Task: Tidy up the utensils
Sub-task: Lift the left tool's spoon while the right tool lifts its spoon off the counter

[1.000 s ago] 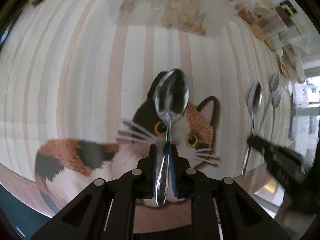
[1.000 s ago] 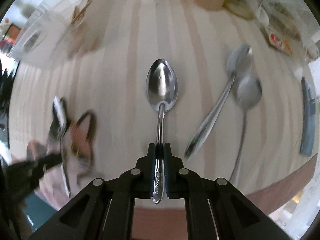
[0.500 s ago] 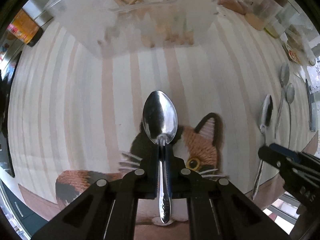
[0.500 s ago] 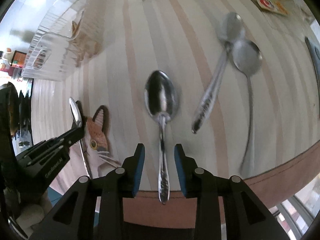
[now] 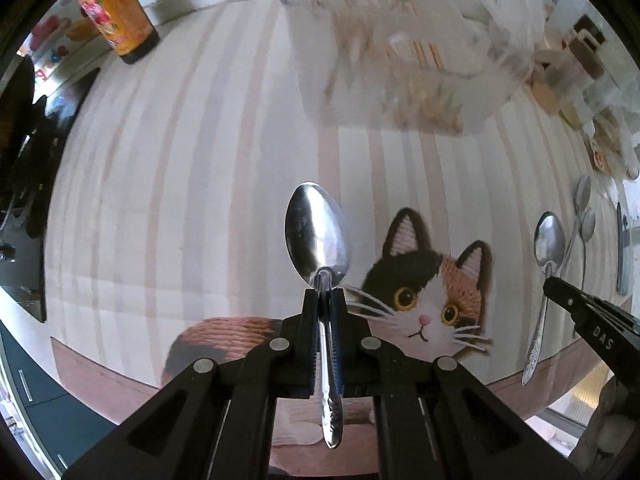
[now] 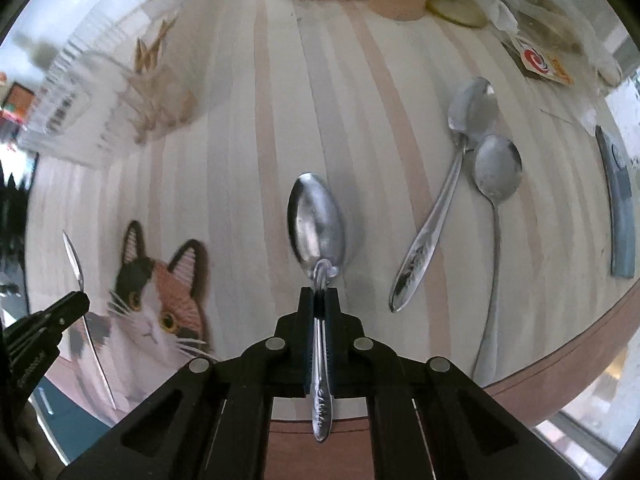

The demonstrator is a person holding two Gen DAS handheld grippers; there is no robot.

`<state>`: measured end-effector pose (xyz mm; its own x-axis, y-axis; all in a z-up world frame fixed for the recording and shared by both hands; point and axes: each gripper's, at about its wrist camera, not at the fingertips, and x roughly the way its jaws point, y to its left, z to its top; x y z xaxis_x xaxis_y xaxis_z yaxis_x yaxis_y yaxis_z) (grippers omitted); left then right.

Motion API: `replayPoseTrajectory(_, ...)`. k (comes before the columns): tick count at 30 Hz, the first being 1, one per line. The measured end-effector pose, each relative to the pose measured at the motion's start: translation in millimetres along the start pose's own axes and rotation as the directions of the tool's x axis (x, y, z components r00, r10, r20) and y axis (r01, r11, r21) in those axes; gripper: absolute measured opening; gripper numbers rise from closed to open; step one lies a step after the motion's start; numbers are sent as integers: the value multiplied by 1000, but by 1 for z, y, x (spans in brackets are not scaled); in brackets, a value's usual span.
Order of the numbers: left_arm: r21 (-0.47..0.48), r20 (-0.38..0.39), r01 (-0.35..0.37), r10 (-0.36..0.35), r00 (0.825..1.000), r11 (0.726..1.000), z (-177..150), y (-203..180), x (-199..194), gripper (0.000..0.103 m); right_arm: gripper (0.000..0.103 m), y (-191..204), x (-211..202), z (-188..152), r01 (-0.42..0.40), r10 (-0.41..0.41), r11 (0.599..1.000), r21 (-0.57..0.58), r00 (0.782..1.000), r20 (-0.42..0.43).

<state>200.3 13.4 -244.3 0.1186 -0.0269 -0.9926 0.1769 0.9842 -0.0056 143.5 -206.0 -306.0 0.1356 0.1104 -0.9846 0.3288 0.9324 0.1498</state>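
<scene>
Two spoons (image 6: 476, 184) lie right of the cat mat (image 6: 160, 300).

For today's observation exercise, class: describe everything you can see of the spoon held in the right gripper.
The spoon is shiny, silvery metal with an oval bowl facing up and a slim handle bearing an embossed pattern near its end. The right gripper is shut on the handle just below the neck, so the bowl points forward past the fingertips and the handle end sticks out behind. It lies roughly level above the striped tablecloth. Whether it touches the cloth cannot be told. Only the gripper's blue pads clearly touch it.
</scene>
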Motion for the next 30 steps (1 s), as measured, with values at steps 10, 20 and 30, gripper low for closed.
replayPoseTrajectory(10,-12,71,30,-29,997,999,9,-7,-25,0,0,-18,-38,-2,-92,90,996,22,992,83)
replayPoseTrajectory(20,-229,-58,165,-183,981,959,1,14,23,28,28,-19,-6,10,-135,137,990,43,990,-35)
replayPoseTrajectory(30,-175,-126,105,-128,984,979,12,-25,47,30,27,9,12,4,-31,28,998,-53,998,-60)
